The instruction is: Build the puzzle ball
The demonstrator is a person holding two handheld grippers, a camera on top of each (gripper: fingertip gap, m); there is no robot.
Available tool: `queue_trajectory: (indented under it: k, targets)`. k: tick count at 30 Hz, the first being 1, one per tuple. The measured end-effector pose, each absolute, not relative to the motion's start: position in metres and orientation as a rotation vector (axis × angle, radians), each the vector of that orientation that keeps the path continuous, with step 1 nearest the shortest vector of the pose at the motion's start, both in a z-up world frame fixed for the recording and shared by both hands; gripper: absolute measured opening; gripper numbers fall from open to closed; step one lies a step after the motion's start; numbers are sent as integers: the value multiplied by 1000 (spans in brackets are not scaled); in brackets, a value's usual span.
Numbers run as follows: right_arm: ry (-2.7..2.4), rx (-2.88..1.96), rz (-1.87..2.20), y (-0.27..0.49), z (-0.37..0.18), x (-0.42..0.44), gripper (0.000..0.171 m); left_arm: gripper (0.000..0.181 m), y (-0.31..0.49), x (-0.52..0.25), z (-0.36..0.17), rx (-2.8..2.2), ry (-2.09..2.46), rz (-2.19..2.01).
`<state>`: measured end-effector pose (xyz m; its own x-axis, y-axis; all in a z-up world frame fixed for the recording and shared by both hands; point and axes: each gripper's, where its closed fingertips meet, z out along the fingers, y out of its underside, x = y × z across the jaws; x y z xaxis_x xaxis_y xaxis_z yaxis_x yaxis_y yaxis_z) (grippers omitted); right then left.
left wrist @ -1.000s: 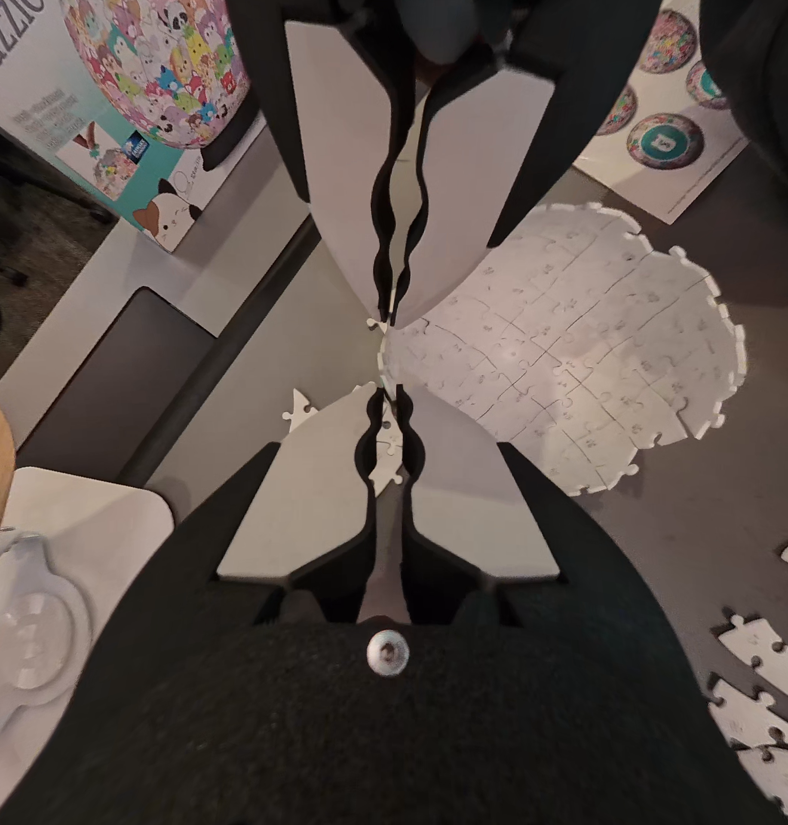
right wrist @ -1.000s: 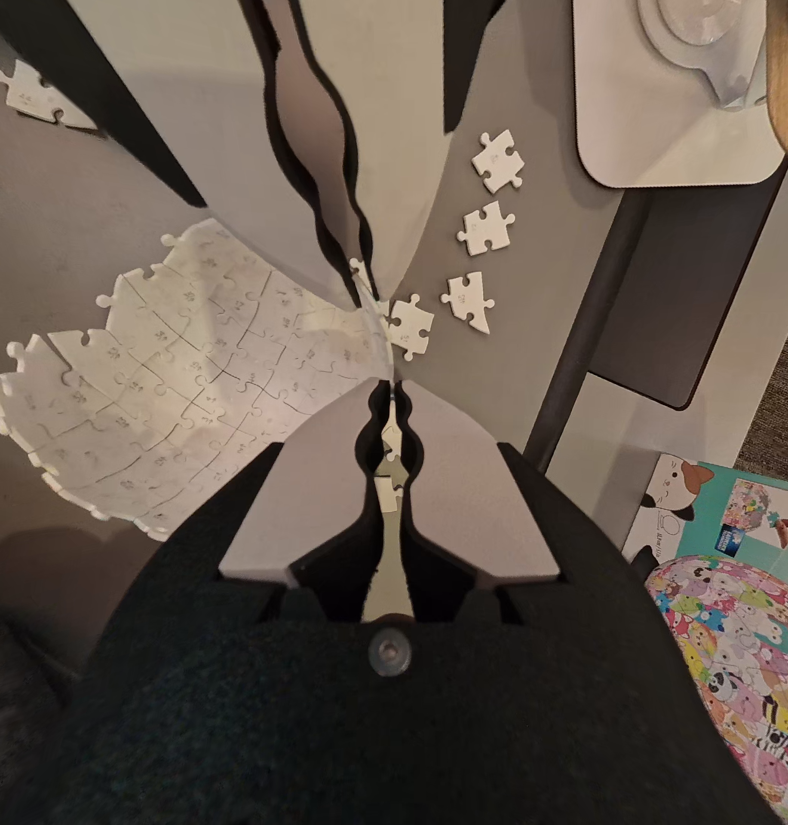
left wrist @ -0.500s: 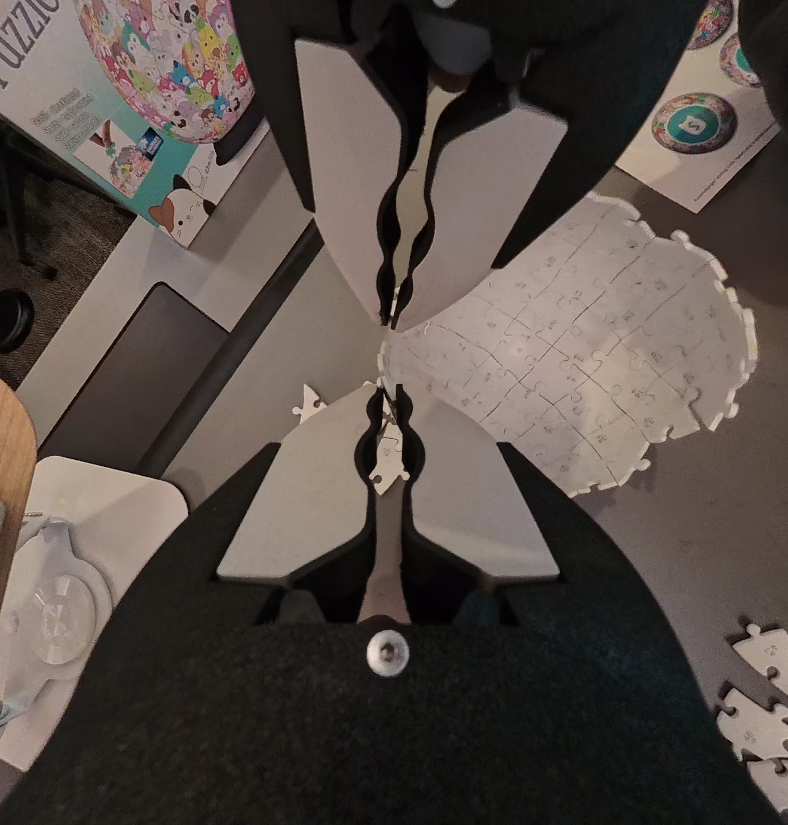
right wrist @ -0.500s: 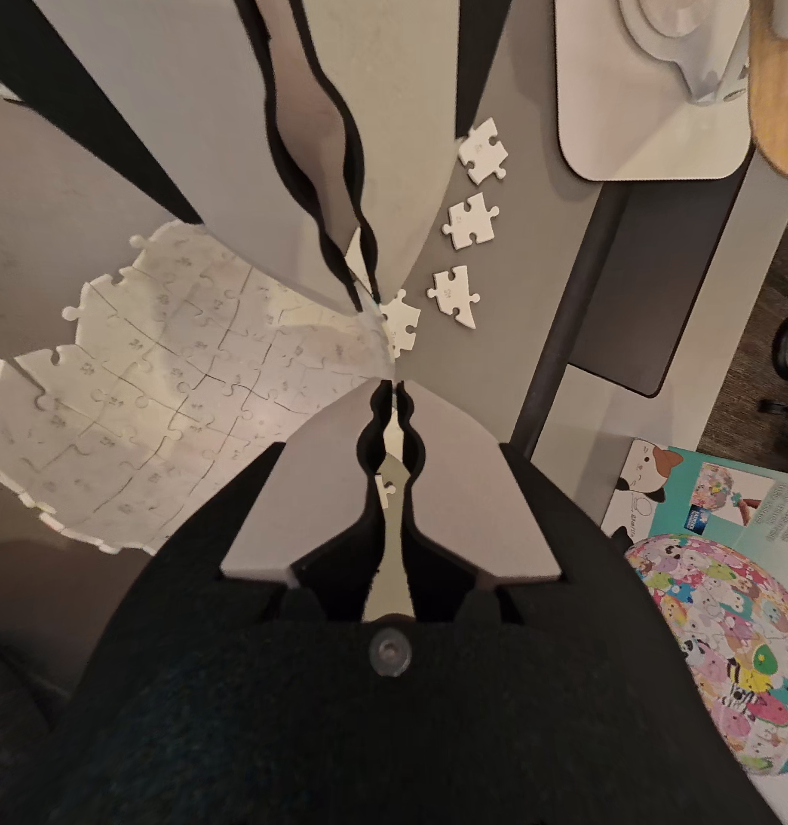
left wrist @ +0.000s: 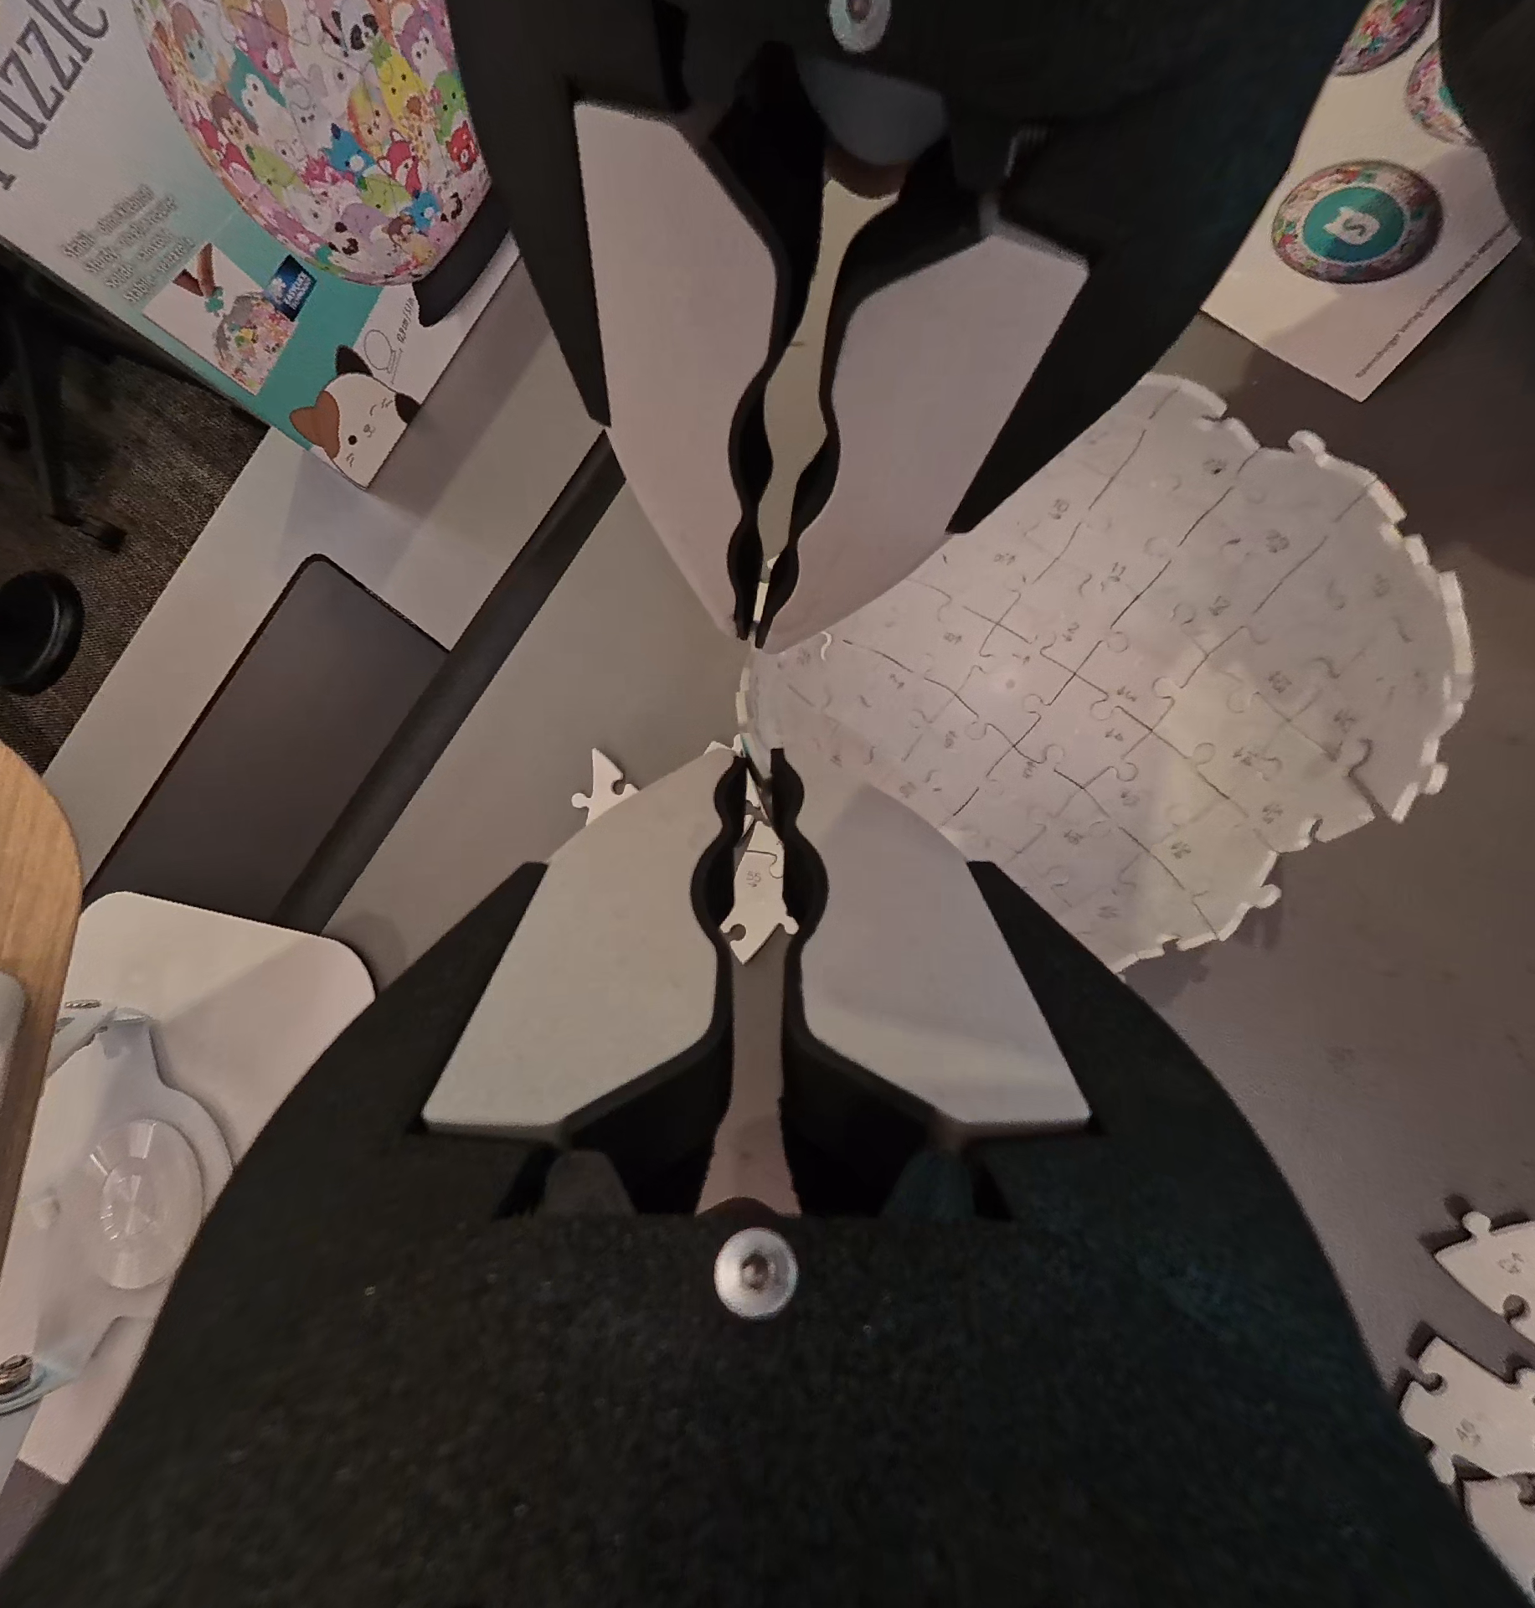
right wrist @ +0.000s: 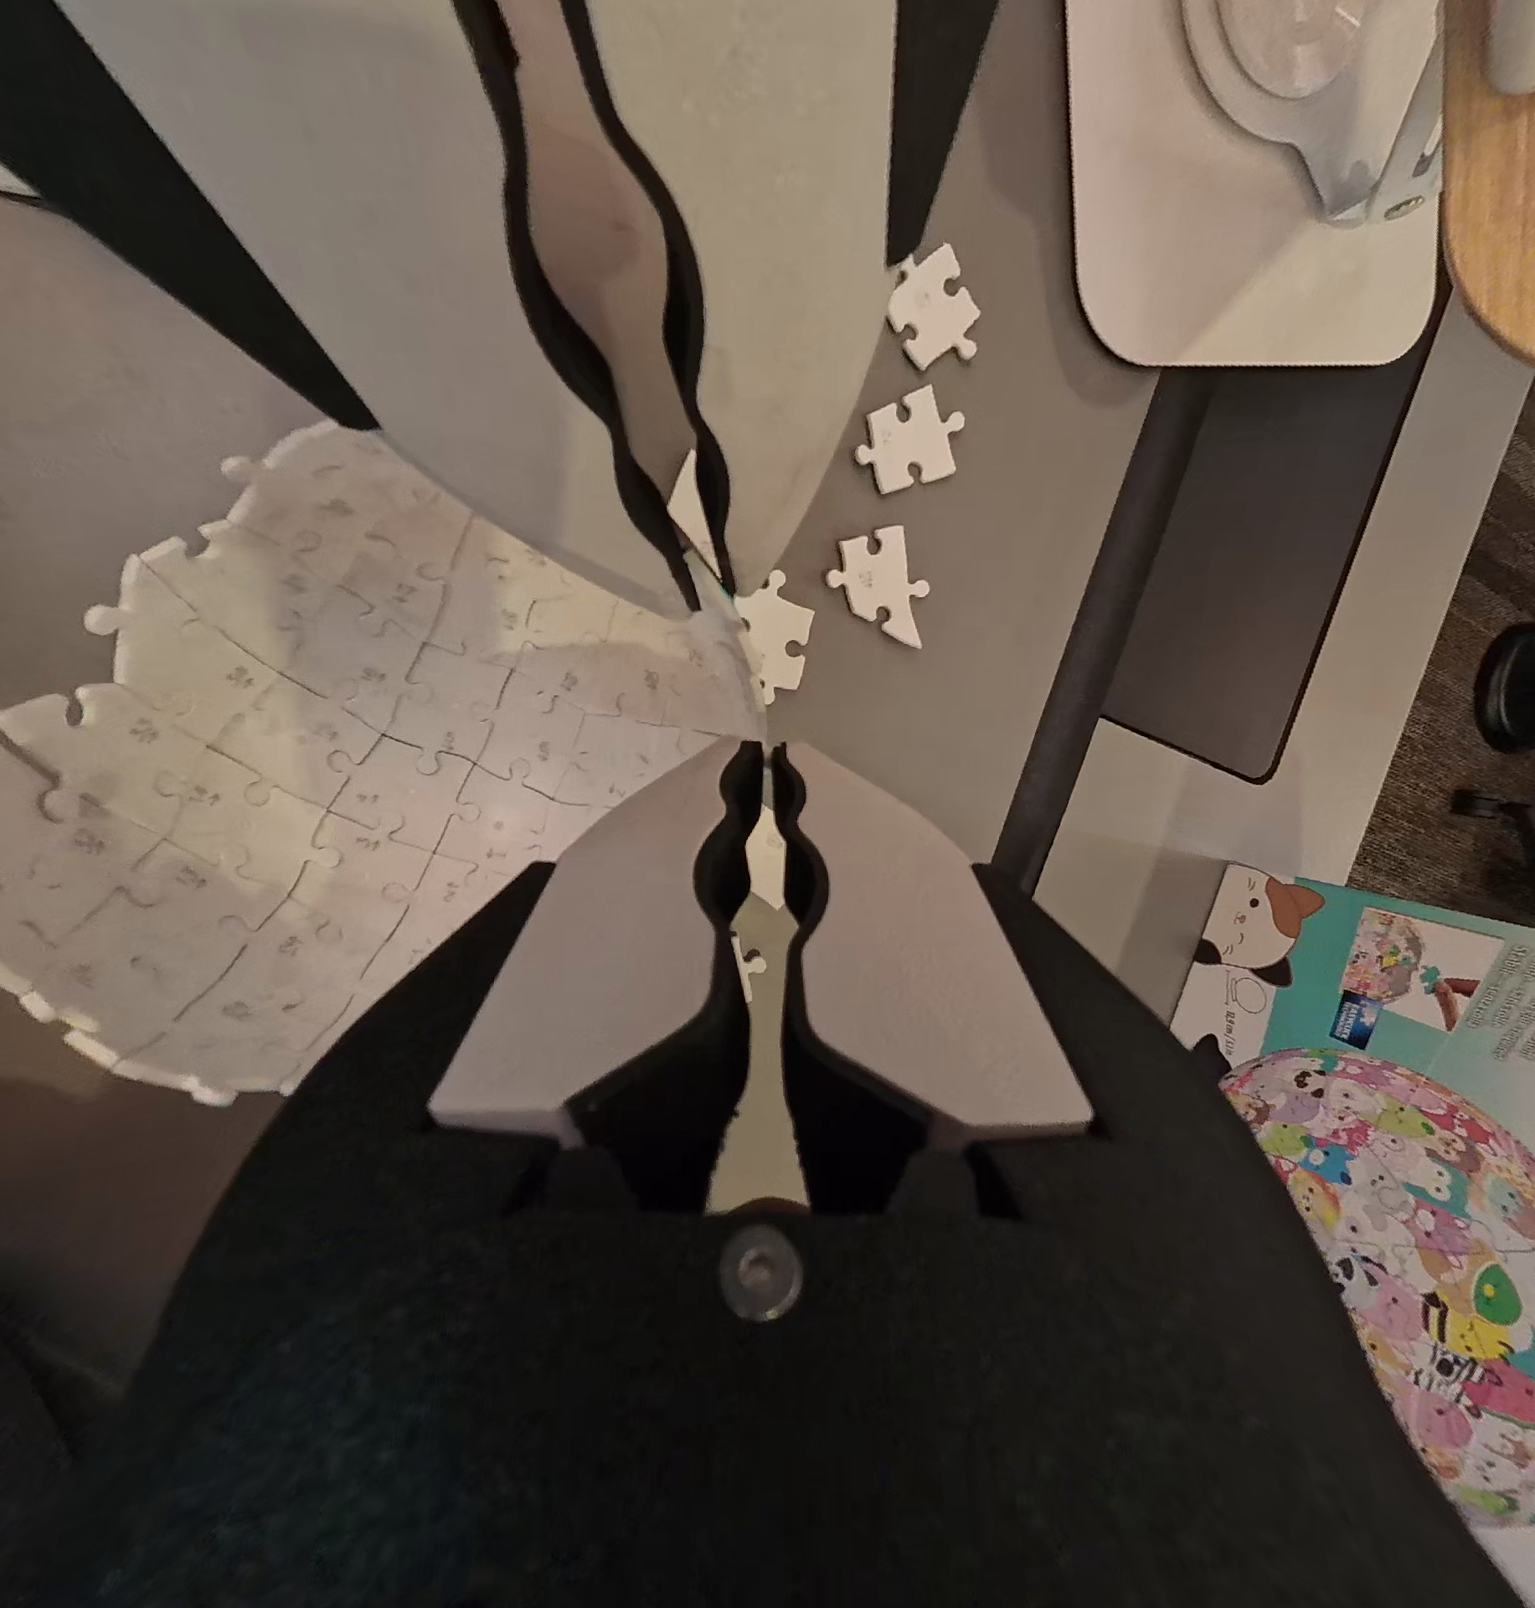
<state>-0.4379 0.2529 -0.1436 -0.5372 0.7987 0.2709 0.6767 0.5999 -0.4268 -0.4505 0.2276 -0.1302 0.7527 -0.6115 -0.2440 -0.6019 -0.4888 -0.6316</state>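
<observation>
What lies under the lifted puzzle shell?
Under the puzzle shell, pinched at its rim by both tongs, left and right: grey table and one loose piece. The rest is covered.

Dim, warm light pooling on the puzzle shell (left wrist: 1138, 679), dark shadow beyond it; strong fisheye bending toward the edges, slight motion blur on nearby surfaces.
</observation>
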Motion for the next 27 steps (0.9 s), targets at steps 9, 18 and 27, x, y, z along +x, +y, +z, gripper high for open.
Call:
queue_trajectory:
  k: [9,18,27]
  targets:
    - [-2390,-1166,381,253,-144,-439,2,21,223,-446,-129,-2236,902,-115]
    - [-2391,-1161,383,252,-143,-439,2,17,224,-468,-111,-2187,716,-512]
    - [-2389,-1166,396,252,-143,-440,2,0,255,-490,-173,-2294,575,-599]
